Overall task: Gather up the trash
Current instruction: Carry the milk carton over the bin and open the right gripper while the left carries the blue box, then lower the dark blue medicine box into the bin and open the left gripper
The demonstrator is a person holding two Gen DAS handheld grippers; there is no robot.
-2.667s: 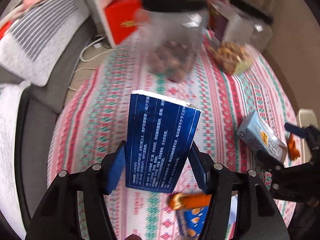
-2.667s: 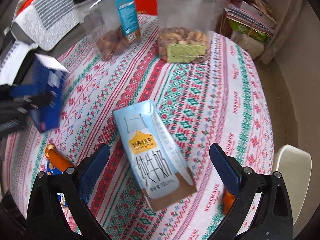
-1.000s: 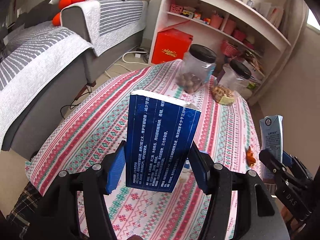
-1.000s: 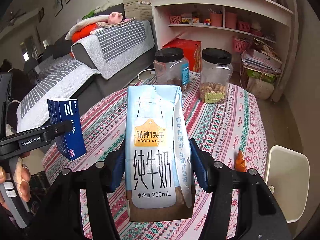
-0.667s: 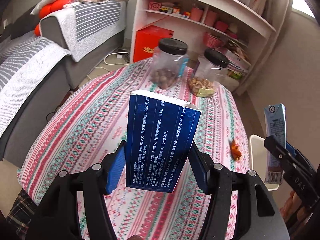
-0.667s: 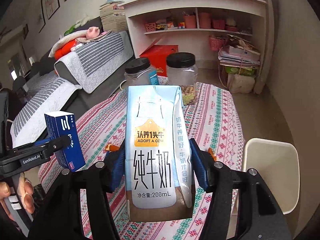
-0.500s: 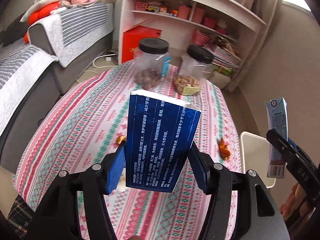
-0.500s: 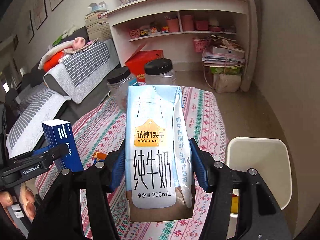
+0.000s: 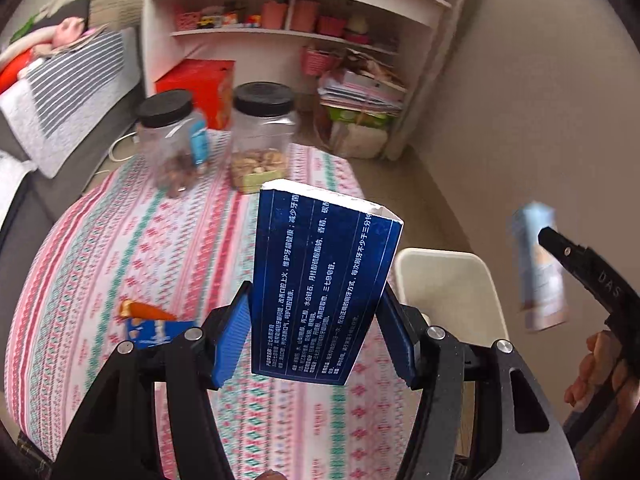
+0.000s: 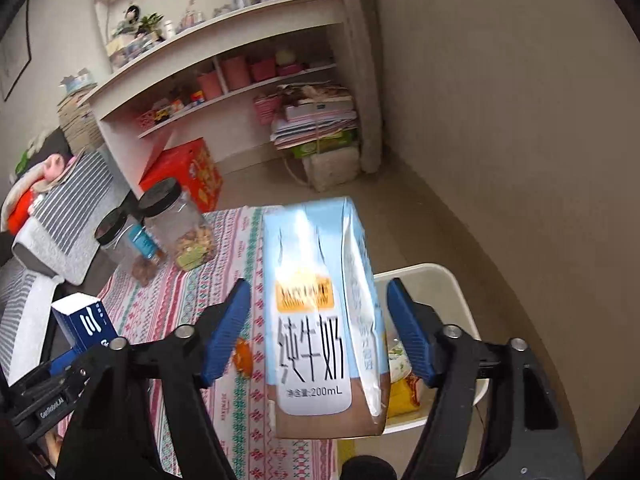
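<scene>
My left gripper (image 9: 316,296) is shut on a dark blue box (image 9: 324,292) with white print, held upright over the table's right part. The same box (image 10: 86,326) shows at the lower left of the right wrist view. My right gripper (image 10: 318,284) hangs above a white bin (image 10: 440,280) beside the table. Its jaws are opening. A pale blue milk carton (image 10: 320,328) stands between them, blurred, with a gap at each blue pad. In the left wrist view the carton (image 9: 538,268) is a blur to the right of the bin (image 9: 448,280).
A round table with a red-and-green patterned cloth (image 9: 120,240) carries two black-lidded jars (image 9: 172,148) (image 9: 262,136), an orange wrapper (image 9: 146,310) and a blue snack packet (image 9: 156,330). Wrappers (image 10: 404,392) lie in the bin. Shelves, a red box (image 9: 200,84) and a sofa stand behind.
Both grippers have swung right, from over the table to the bin. The right jaws have spread apart from the milk carton, which now looks blurred and loose. The left grip is unchanged.
</scene>
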